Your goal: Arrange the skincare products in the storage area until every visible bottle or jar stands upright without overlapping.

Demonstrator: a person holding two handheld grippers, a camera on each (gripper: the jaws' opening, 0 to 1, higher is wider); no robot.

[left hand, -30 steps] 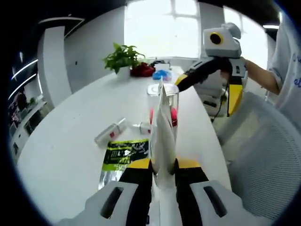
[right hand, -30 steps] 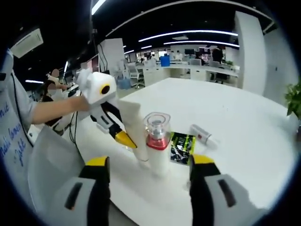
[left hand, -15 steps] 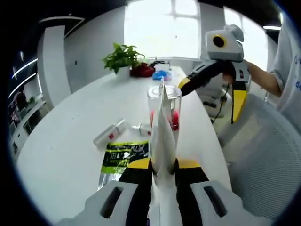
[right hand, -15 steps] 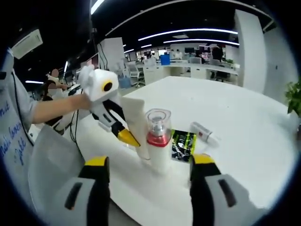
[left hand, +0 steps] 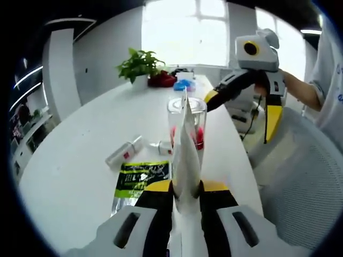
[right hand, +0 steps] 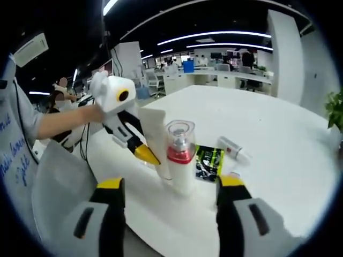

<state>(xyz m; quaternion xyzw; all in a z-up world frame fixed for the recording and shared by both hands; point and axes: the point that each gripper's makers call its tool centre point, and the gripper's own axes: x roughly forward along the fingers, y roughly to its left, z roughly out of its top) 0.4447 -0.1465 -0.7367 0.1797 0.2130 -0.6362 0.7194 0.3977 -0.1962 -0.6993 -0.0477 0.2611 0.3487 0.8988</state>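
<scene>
In the left gripper view my left gripper (left hand: 186, 187) is shut on a white tube (left hand: 185, 144), held upright with its crimped end up. Right behind the tube stands a pump bottle (left hand: 198, 120) with a clear cap and a red collar. A small white bottle (left hand: 126, 151) lies flat on the table, a smaller one (left hand: 163, 145) beside it, and a green-black sachet (left hand: 140, 176) lies nearer. My right gripper (left hand: 241, 107) hovers open at the upper right. In the right gripper view my right gripper (right hand: 171, 183) is open, facing the pump bottle (right hand: 179, 155), with the tube (right hand: 155, 142) in the left gripper (right hand: 146, 154) beside the bottle.
The white table (left hand: 69, 176) is long and rounded. At its far end stand a potted plant (left hand: 140, 65), a red object (left hand: 162, 80) and a blue object (left hand: 184, 84). A white mesh chair (left hand: 305, 187) is close on the right. A person's arm (right hand: 59, 126) holds the left gripper.
The tube has come closer to the pump bottle and stands straighter beside it. The right gripper has shifted slightly up and to the right in the left gripper view.
</scene>
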